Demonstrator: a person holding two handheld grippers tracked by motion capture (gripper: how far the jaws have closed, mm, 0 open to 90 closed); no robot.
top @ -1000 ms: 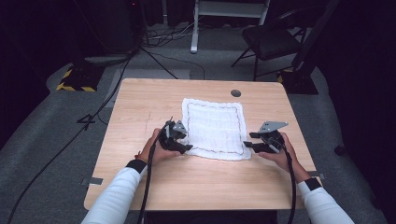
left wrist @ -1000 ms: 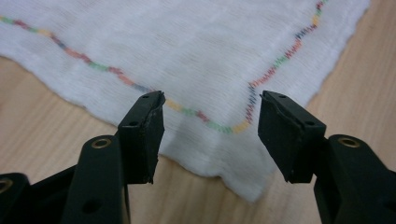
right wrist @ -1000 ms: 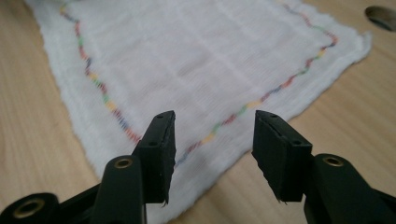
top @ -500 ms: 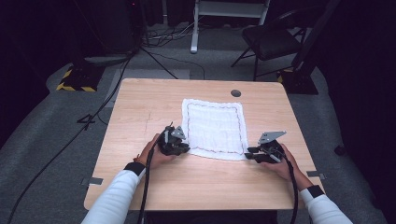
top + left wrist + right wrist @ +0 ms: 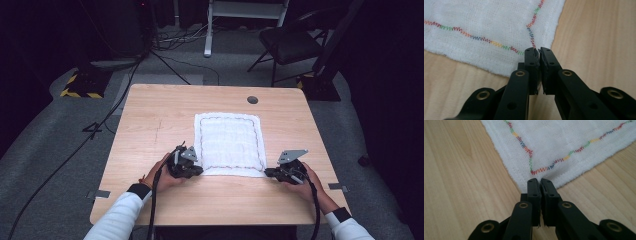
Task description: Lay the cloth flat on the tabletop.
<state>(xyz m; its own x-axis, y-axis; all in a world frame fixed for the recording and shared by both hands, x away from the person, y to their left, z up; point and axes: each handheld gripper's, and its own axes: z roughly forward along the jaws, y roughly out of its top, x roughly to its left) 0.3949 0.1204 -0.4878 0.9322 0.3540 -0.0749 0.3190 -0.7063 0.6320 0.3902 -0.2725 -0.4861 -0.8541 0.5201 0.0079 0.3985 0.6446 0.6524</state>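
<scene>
A white cloth [image 5: 229, 144] with a rainbow zigzag-stitched border lies flat on the desk [image 5: 150, 120], towards its near middle. It looks light, thin and limp, likely to sag and drape once lifted, so the two near corners are the sensible holds. The left gripper [image 5: 538, 53] is clenched on the near left corner, the right gripper [image 5: 540, 183] on the near right one. No brand, label or writing is legible.

A studio or lab set up for recording — dark walls, grey carpet [image 5: 60, 165] with cables [image 5: 75, 150] trailing across it. Beyond the left gripper [image 5: 192, 169], past the lone wooden tabletop [image 5: 160, 125], stand a hazard-striped stand base [image 5: 80, 86], a folding chair [image 5: 290, 45] and a white equipment frame [image 5: 245, 15].
</scene>
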